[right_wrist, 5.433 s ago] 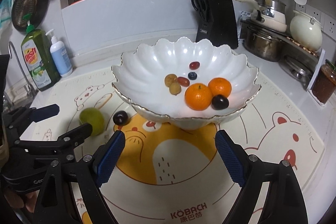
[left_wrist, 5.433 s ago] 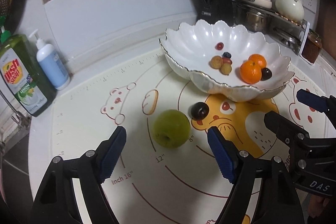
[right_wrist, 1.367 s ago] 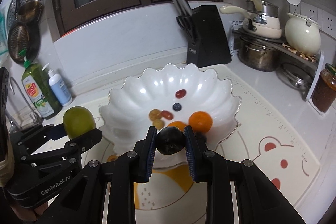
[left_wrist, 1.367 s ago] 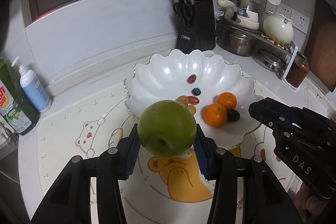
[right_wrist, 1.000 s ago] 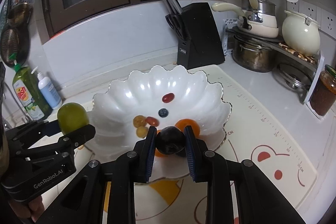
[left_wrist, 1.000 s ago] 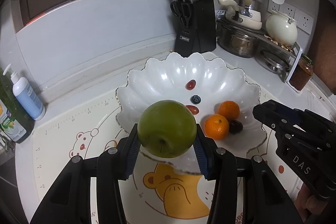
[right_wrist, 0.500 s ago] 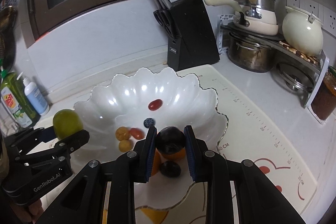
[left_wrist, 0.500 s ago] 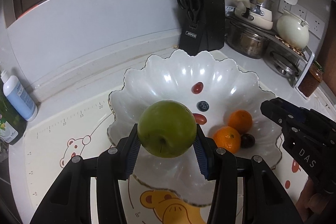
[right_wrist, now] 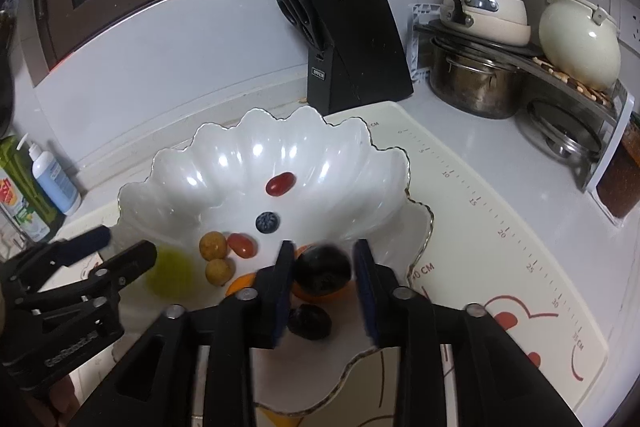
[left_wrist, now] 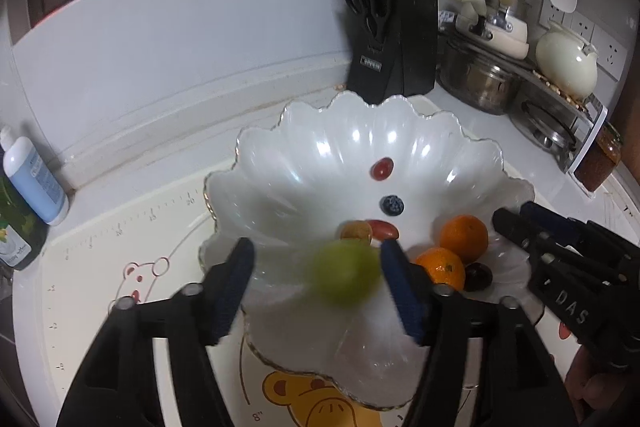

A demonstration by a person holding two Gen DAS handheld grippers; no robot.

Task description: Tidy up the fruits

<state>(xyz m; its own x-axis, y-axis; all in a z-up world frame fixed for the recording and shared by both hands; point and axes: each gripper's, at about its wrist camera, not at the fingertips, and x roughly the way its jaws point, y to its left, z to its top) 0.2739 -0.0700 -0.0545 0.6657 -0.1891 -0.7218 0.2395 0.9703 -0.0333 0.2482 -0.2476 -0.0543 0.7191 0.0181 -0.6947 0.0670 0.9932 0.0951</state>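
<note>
Over the white bowl [left_wrist: 280,163], both grippers' jaws have just been opening; green apple [left_wrist: 345,273] and dark plum [right_wrist: 322,269] sit loose between them.

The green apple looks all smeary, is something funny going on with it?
Yes. The green apple is blurred between the left claw pads, which have just been opening and no longer touch it, so it seems to be dropping into the white bowl. The dark plum looks loose too, in the right claw.
</note>
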